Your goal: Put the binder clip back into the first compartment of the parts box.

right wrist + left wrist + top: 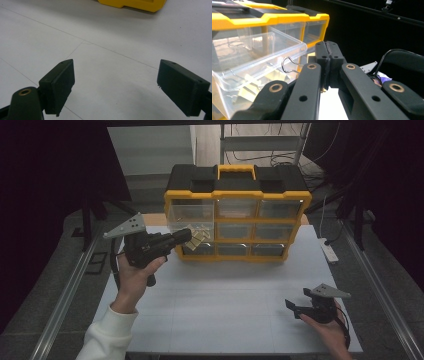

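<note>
Black jaws of the left tool (329,53) are pressed together beside the pulled-out clear drawer (254,62), apparently pinching a wire clip (289,65), though the grip is hidden. It could slip and miss the drawer. The right tool (116,85) rests spread over the worktop (112,37).

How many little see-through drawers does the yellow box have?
9, in three rows of three on the front of the yellow box. The top-left drawer is pulled out toward the left tongs; the other eight sit pushed in.
</note>
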The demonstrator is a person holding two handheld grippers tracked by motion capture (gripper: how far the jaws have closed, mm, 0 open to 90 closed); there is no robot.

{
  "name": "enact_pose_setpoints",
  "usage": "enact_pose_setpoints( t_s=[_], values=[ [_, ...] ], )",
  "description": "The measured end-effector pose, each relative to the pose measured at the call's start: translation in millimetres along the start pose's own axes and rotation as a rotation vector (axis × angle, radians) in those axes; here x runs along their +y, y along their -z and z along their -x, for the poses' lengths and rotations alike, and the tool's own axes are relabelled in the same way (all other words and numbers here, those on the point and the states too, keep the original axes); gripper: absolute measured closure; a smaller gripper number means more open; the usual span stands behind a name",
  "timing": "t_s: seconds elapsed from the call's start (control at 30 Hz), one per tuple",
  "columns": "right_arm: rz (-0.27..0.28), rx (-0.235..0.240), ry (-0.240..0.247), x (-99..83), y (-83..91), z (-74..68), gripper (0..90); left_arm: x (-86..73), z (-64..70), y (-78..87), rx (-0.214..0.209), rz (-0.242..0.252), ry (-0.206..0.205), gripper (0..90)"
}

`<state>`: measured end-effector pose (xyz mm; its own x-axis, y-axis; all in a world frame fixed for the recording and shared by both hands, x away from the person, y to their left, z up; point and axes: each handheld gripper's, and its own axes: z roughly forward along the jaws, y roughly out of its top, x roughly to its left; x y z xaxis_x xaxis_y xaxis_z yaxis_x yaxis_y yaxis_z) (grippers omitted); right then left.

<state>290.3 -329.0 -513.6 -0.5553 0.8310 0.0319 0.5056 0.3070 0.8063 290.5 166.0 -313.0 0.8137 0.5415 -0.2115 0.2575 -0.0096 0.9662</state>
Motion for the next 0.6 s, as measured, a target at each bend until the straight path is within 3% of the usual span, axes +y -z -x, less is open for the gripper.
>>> enact_pose_setpoints(
  t_s=[0.6],
  values=[
    [-0.001,-0.006,-0.004,-0.1,0.0,0.2,14.5,33.4,0.7,-7.9,0.034,0.023,-0.043,89.7]
  ],
)
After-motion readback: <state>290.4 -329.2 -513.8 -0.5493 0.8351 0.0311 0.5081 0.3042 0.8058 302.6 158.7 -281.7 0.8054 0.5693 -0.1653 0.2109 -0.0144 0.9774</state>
